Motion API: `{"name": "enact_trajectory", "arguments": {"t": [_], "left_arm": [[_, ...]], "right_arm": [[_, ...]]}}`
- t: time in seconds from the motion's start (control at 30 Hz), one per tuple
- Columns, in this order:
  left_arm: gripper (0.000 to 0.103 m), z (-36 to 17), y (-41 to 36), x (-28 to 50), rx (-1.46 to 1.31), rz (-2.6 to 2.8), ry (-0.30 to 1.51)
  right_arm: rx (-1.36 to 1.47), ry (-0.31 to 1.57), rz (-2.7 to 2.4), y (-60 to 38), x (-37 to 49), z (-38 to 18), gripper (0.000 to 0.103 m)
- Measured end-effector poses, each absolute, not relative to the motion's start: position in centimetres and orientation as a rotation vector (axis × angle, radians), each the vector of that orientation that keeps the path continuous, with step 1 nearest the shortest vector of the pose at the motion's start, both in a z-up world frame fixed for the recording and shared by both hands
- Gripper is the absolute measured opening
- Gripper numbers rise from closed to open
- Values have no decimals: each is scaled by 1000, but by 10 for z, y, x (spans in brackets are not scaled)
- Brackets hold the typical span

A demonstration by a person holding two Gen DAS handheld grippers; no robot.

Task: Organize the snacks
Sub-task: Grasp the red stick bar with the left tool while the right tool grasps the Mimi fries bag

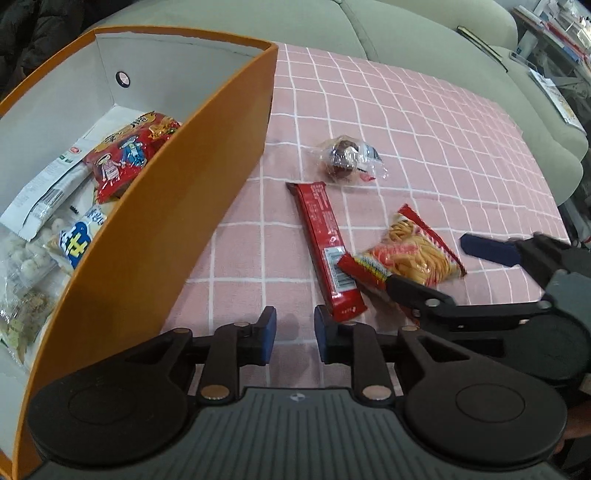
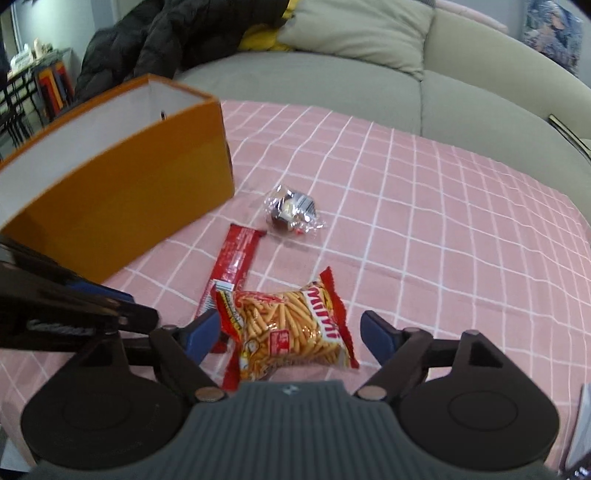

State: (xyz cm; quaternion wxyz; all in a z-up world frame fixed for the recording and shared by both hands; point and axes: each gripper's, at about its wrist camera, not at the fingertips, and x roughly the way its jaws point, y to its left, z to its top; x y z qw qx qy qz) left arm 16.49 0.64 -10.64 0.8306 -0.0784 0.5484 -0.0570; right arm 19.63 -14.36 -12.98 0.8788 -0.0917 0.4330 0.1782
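Observation:
An orange box (image 1: 184, 221) stands at the left on the cloth, seen too in the right wrist view (image 2: 129, 206). It holds a red bag (image 1: 129, 151), a white packet (image 1: 48, 188) and several other snacks. A bag of yellow stick snacks (image 2: 291, 332) lies between the fingers of my right gripper (image 2: 291, 325), which is open, its pads clear of the bag. A long red bar (image 1: 325, 243) lies beside the stick bag (image 1: 413, 251). A chocolate ball in a clear wrapper (image 1: 345, 158) rests further back. My left gripper (image 1: 294, 332) is narrowly open and empty, just short of the bar's near end.
A pink checked cloth (image 1: 424, 147) covers the surface. A grey-green sofa (image 2: 332, 77) curves behind it, with a black jacket (image 2: 166, 37) and a cushion (image 2: 362, 33) on it. Books and papers (image 1: 554, 92) lie at the far right.

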Motion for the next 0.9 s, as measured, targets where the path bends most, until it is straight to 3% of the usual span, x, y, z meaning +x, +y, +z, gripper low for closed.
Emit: {"name": "enact_trajectory", "arguments": {"t": [0.13, 0.27, 0.43, 0.73, 0.8, 0.9], "left_arm": [[29, -109, 4, 172, -181, -143, 1152], [41, -113, -5, 184, -179, -165, 1138], [53, -118, -15, 203, -182, -156, 1130], [56, -134, -23, 228, -162, -52, 1210], [56, -134, -27, 231, -131, -48, 1220], [43, -135, -30, 231, -120, -62, 1220]], "right_arm": [[-183, 930, 371, -148, 203, -141, 66], [-138, 951, 359, -160, 207, -143, 54], [-178, 958, 278, -176, 208, -139, 53], [-220, 1001, 285, -174, 214, -137, 60], [-234, 1011, 293, -170, 216, -139, 62], [-225, 1034, 305, -169, 218, -141, 64]]}}
